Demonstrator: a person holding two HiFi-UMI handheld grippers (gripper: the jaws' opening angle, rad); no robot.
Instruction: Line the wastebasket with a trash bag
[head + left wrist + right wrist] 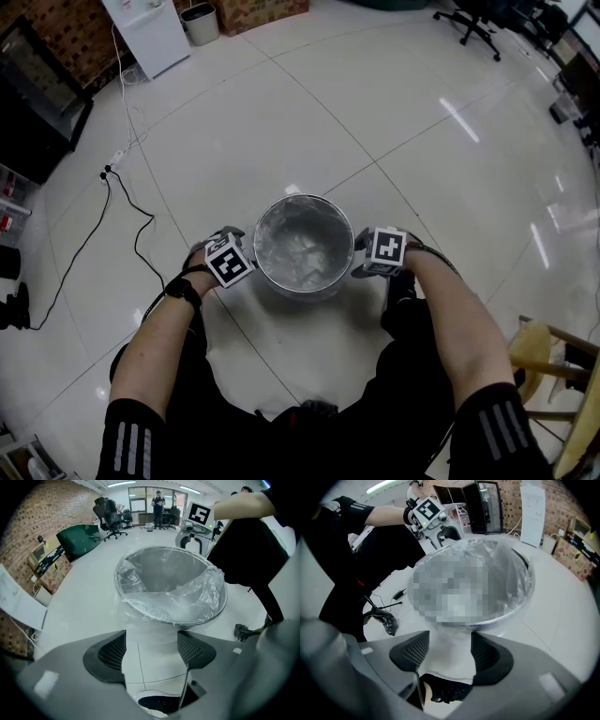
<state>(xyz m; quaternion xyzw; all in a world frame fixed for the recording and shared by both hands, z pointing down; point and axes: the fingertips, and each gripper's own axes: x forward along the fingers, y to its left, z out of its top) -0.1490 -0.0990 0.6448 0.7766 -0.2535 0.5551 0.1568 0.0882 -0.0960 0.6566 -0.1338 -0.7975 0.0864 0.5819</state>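
One wastebasket (300, 284) stands on the floor (375, 112), lined with one trash bag (187, 597), between the left gripper (151, 648) and the right gripper (449, 648), both released, holding nothing.

Glossy white tiled floor (394, 112), round metal wastebasket (300, 292) standing upright at centre, black cable (141, 208) trailing at left, white cabinet (150, 33) and small bin (200, 22) at far edge, office chair (473, 23) beyond, wooden chair (553, 375) at lower right.

Crinkly clear plastic trash bag (187, 597), shiny metal wastebasket (300, 289), glossy tiled floor (422, 122).
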